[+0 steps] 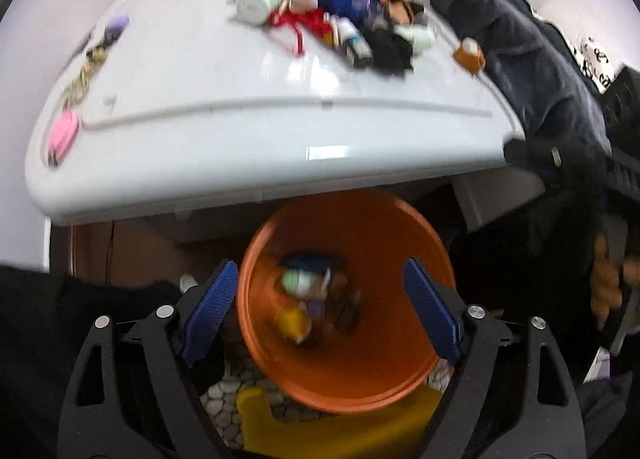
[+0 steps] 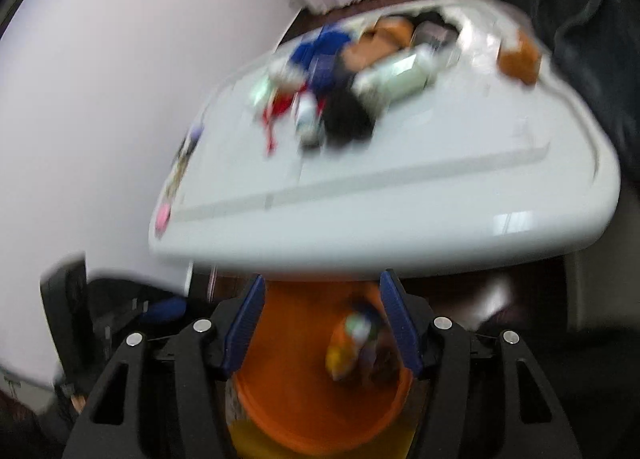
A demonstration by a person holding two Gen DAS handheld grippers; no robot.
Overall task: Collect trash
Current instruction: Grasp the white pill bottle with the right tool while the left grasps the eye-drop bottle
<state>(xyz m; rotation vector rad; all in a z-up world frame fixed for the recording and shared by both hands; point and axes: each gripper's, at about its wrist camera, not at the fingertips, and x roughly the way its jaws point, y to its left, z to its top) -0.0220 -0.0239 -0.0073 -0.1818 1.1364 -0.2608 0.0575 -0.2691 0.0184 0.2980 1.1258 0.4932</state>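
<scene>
An orange bucket (image 1: pixel 372 339) stands on the floor below the front edge of the white table (image 1: pixel 200 131). Several pieces of trash (image 1: pixel 308 299) lie at its bottom. My left gripper (image 1: pixel 320 311) is open and empty above the bucket's mouth. My right gripper (image 2: pixel 322 323) is also open and empty above the same bucket (image 2: pixel 280 399); that view is blurred. A heap of trash (image 1: pixel 344 27) lies at the far side of the table, with a small orange box (image 1: pixel 468 55) to its right. The heap also shows in the right wrist view (image 2: pixel 352 75).
A pink item (image 1: pixel 64 135), a chain-like item (image 1: pixel 84 79) and a purple item (image 1: pixel 116 25) lie along the table's left edge. A dark jacket (image 1: pixel 540 59) hangs at the right. A yellow object (image 1: pixel 340 431) lies on the floor beside the bucket.
</scene>
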